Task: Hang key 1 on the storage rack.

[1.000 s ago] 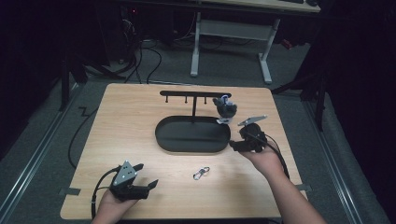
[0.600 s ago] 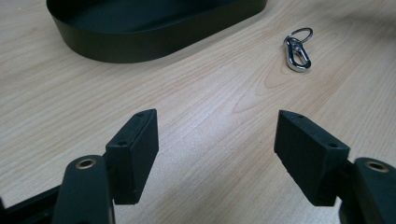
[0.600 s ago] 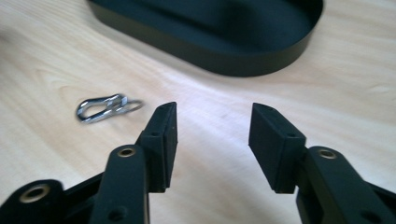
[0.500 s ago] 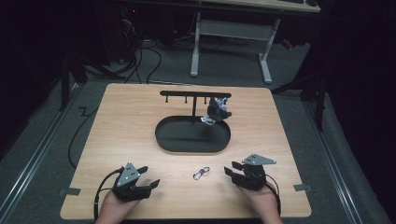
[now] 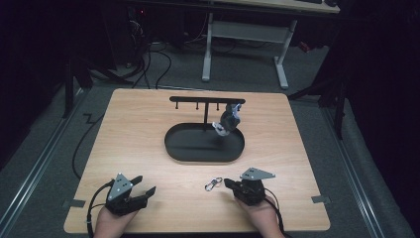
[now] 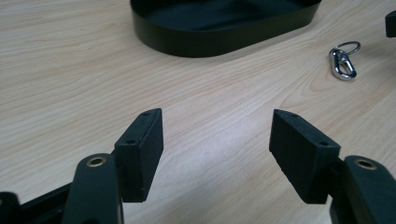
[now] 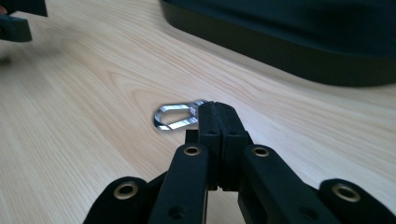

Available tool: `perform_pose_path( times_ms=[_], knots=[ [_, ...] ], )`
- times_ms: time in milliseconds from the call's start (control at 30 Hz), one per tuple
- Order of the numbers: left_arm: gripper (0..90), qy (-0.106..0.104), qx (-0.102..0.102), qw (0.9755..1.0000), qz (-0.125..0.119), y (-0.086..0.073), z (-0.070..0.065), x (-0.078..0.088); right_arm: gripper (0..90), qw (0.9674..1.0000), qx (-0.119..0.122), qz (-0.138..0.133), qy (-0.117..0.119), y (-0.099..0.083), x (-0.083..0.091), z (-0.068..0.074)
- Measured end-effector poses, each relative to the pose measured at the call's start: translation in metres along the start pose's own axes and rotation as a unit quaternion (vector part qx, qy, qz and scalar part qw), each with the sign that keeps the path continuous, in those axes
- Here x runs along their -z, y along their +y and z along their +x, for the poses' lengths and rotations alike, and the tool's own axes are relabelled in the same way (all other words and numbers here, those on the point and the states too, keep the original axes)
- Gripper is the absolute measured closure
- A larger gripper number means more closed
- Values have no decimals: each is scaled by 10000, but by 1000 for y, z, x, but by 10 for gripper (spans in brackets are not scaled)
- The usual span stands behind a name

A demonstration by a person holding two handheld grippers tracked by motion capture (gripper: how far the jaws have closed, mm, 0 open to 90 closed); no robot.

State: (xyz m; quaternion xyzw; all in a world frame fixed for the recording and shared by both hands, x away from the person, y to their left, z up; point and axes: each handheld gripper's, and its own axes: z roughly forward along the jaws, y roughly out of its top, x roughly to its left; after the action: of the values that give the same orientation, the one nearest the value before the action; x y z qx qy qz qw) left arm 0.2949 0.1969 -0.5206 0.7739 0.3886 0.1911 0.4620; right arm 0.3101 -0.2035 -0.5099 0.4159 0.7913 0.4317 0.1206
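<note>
Right gripper [image 7: 217,112] closed beside metal clip [image 7: 176,117]; left gripper [image 6: 217,140] wide open.

Lab: dark room, cables [image 5: 163,59], desks [image 5: 247,29]

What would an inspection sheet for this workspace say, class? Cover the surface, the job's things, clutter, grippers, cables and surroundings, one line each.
Surface: light wooden table, bare apart from the items below.
Job's things: black oval tray with a hook rack rising from it; a grey-blue item hangs from the rack's right end; a metal clip lies flat on the wood in front of the tray.
Clutter: nothing seen.
Grippers: left gripper open, low over the near left of the table; right gripper shut, its tips just short of the clip, holding nothing.
Cables: a black cable trails from the left gripper; more lie on the floor.
Surroundings: dark room, white desk legs behind the table.
</note>
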Motion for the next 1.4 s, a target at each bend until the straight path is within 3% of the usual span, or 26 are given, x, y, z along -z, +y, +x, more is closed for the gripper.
perform_pose_path(
  times_ms=[67, 300, 533, 767, 1033, 1267, 1400],
  knots=[
    [359, 77, 13, 10000, 0, -4, 1, 6, 900, 9997, 230, 88, 71, 7, -14, 9],
    [357, 243, 123, 9996, -23, -13, 7, 23, 900, 9987, 336, 339, 176, 11, -38, 12],
    [357, 206, 123, 9997, -49, -13, 8, 25, 900, 9969, 520, 589, 72, 7, -44, 15],
    [356, 8, -16, 10000, -36, -5, 3, 13, 900, 9975, 373, 583, -104, -3, -27, 4],
    [355, -287, -204, 9994, -53, 9, -6, -6, 900, 9977, -88, 480, -461, -21, 5, -24],
    [351, -492, -332, 9982, -34, 17, -12, -21, 900, 9944, -332, 449, -898, -43, 43, -46],
    [350, -543, -370, 9978, -38, 19, -14, -24, 900, 9926, -438, 435, -1046, -48, 53, -56]
  ],
)
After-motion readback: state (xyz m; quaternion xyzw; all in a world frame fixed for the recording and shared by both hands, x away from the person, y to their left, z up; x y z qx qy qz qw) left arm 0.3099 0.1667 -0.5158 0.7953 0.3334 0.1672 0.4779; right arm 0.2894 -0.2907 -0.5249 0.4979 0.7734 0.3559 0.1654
